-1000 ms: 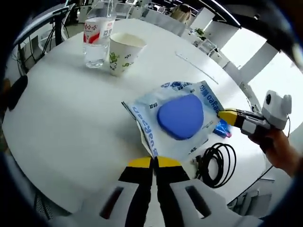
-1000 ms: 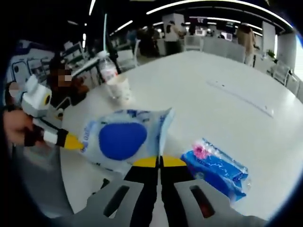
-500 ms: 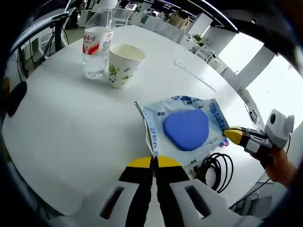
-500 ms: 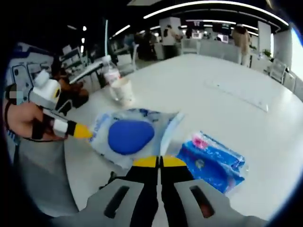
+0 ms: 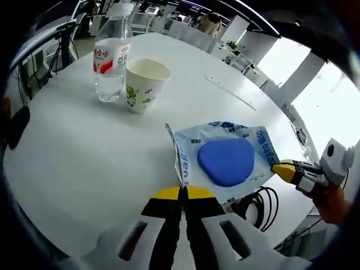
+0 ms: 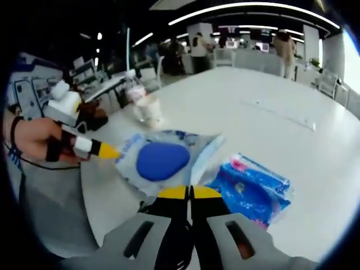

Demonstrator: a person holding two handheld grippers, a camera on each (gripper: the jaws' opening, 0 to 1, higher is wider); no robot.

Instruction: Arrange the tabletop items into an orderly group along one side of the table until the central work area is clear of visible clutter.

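Now the pale-blue plastic pouch with the blue oval pad has shifted on the tabletop; left gripper and right gripper both closed, apparently pinching its edges.

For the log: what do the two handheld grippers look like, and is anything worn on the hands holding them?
Both match: the left gripper and right gripper have black jaws with yellow tips on pale grey bodies with dark slots. Seen from the side, the left one has a white collar behind its black section. A dark band circles that hand's wrist.
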